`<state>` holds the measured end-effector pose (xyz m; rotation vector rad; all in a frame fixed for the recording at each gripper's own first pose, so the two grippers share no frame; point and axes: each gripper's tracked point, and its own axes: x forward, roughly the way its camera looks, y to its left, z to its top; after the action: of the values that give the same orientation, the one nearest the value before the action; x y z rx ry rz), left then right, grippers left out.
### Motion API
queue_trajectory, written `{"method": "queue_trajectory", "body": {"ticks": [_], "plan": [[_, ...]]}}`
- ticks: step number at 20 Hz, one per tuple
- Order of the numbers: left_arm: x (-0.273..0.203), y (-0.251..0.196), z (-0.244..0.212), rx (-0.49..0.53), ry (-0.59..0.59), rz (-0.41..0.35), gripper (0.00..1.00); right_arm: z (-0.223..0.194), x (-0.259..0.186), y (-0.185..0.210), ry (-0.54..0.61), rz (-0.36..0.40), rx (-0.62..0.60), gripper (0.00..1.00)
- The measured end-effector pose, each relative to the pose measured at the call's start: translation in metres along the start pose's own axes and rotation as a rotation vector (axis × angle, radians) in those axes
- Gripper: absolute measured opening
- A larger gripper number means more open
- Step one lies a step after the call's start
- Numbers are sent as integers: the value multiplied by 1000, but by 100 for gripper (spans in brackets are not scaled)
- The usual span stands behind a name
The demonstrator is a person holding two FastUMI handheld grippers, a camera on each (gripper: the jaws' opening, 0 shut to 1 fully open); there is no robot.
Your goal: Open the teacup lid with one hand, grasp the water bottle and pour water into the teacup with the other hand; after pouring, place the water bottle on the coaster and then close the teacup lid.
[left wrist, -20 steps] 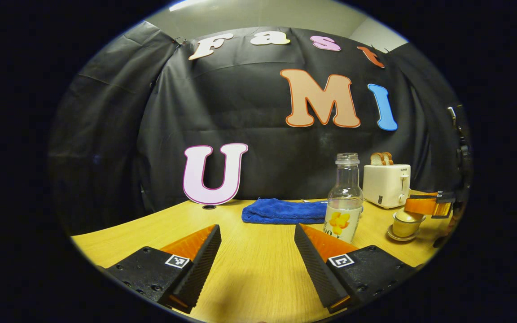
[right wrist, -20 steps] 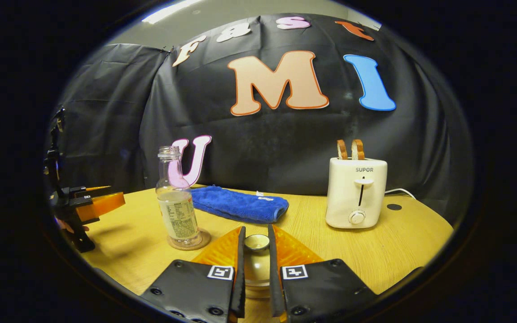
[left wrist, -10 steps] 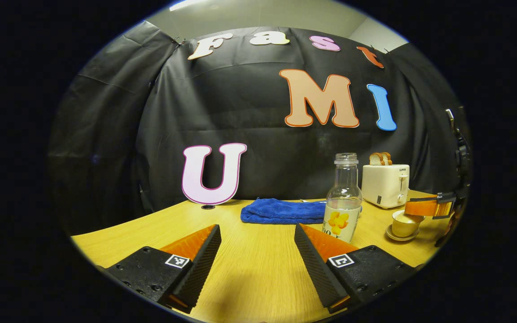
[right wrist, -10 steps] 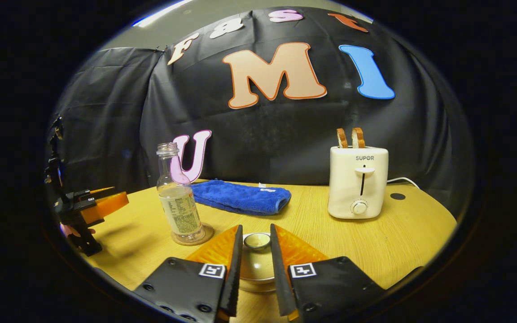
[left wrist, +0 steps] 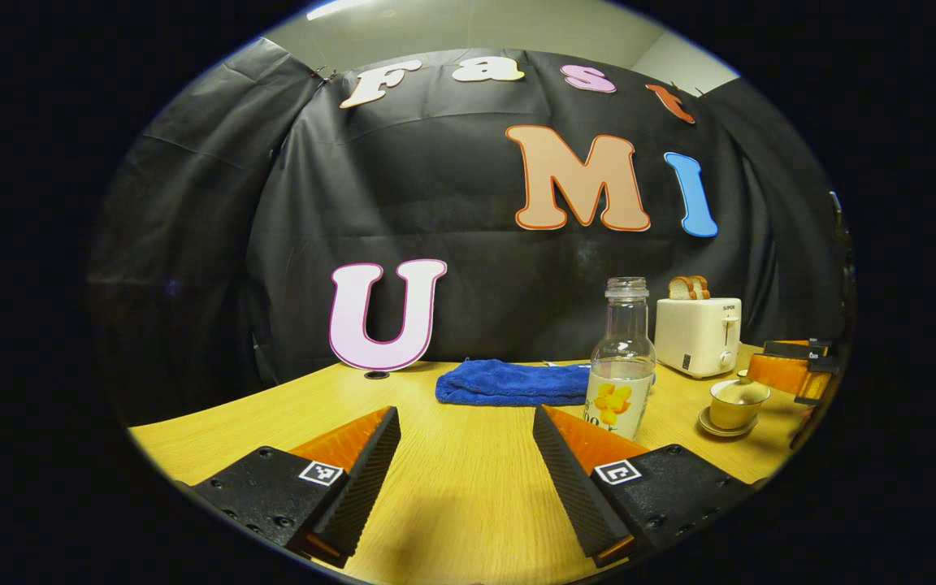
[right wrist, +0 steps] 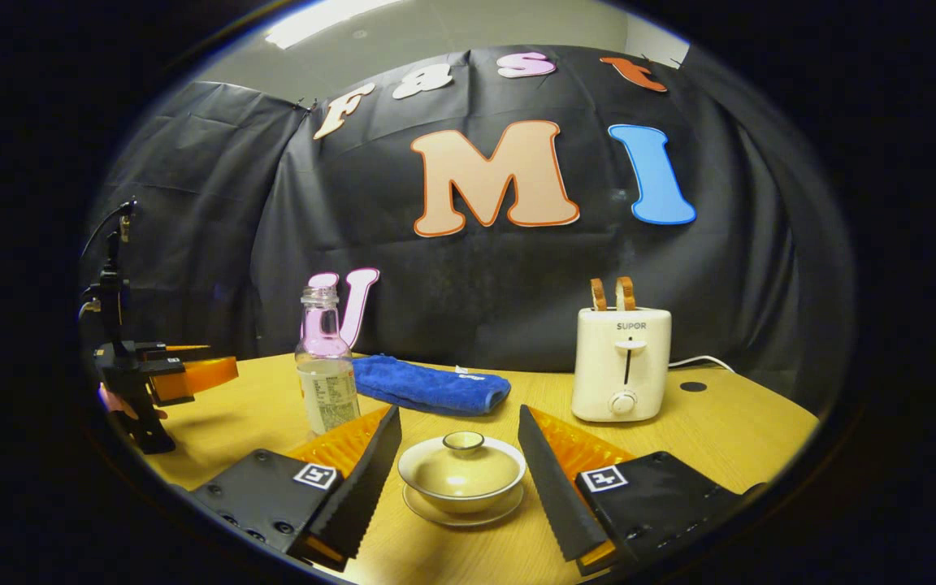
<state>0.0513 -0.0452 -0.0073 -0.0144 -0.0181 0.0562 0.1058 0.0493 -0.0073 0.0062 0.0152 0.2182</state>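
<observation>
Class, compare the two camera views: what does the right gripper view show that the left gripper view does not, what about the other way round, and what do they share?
Right gripper view: the teacup lid seen from above with its knob, seated on the cup between the open right claw fingers, untouched; a power cable; a hand holding the left claw.
Left gripper view: the flower print on the water bottle, and the open left claw over the table.
Shared: water bottle, blue towel, toaster with bread, teacup on its saucer.
</observation>
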Motion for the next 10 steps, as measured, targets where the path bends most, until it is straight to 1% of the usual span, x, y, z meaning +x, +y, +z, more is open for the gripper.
{"method": "queue_trajectory", "body": {"ticks": [1, 2, 6, 8, 9, 10], "plan": [[0, -1, 0, 0, 0, 0, 96, 1, -4, -5, 0, -23, -2, 99], [0, -1, 0, 0, 0, 0, 96, 1, -9, -9, -4, -48, -3, 86], [0, 3, 1, 3, -1, 13, 96, 3, -36, -34, -11, -164, -6, 98], [0, 7, 1, 5, -4, 34, 95, 5, -53, -48, -15, -229, -9, 98], [-1, 7, 1, 5, -4, 36, 95, 5, -61, -56, -18, -265, -9, 94], [-2, 8, 1, 5, -3, 39, 95, 6, -69, -63, -20, -299, -10, 98]]}}
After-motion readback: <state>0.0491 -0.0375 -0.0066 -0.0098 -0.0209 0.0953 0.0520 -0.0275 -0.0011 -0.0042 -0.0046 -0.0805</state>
